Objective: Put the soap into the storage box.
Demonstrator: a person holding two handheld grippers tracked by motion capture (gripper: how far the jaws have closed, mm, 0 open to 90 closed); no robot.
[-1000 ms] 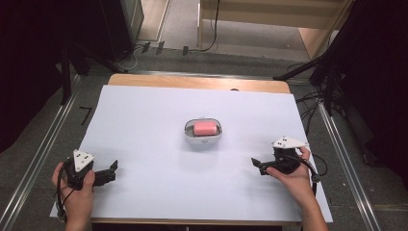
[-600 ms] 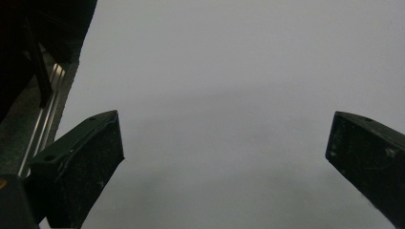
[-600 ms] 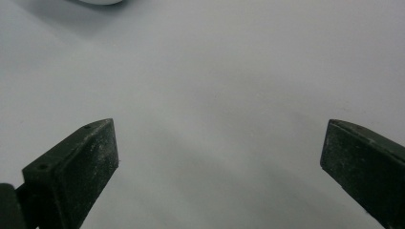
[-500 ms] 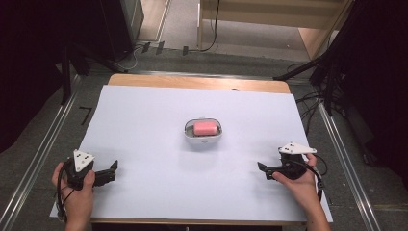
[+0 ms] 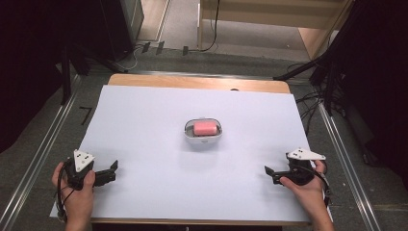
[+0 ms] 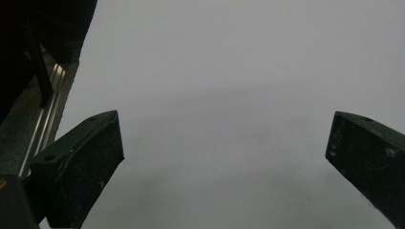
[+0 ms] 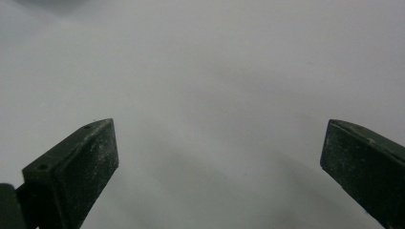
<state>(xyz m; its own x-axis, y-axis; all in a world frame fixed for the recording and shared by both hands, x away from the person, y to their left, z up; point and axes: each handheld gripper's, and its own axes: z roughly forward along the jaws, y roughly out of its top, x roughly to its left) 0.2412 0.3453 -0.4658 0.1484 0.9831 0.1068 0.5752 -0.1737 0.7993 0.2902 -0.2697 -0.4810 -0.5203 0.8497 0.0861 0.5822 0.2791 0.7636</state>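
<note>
High view – change: the right gripper (image 5: 270, 172) has drawn back toward the near right corner of the worktop (image 5: 144, 125) since a second ago; the left gripper (image 5: 111, 171) stays put near the near left corner.
High view – task thing: a pink block (image 5: 204, 128) lies inside a small white dish (image 5: 190, 135) at the middle of the worktop, a little toward the far edge, untouched and well apart from both grippers.
High view – hands: the left hand (image 5: 77, 195) and right hand (image 5: 308, 185) come in over the near edge, each gripper pointing inward toward the other.
High view – open room: the white sheet lies bare between the grippers and the dish – nothing stands in the way on either side.
High view – surroundings: metal rails run along the left and right edges; cables lie on the floor beyond the far edge.
Left gripper view: its fingers (image 6: 79, 167) stand wide apart with nothing between them, over bare white sheet; the left edge and a rail show beside them.
Right gripper view: its fingers (image 7: 71, 169) are likewise spread wide and empty, over plain white sheet.
</note>
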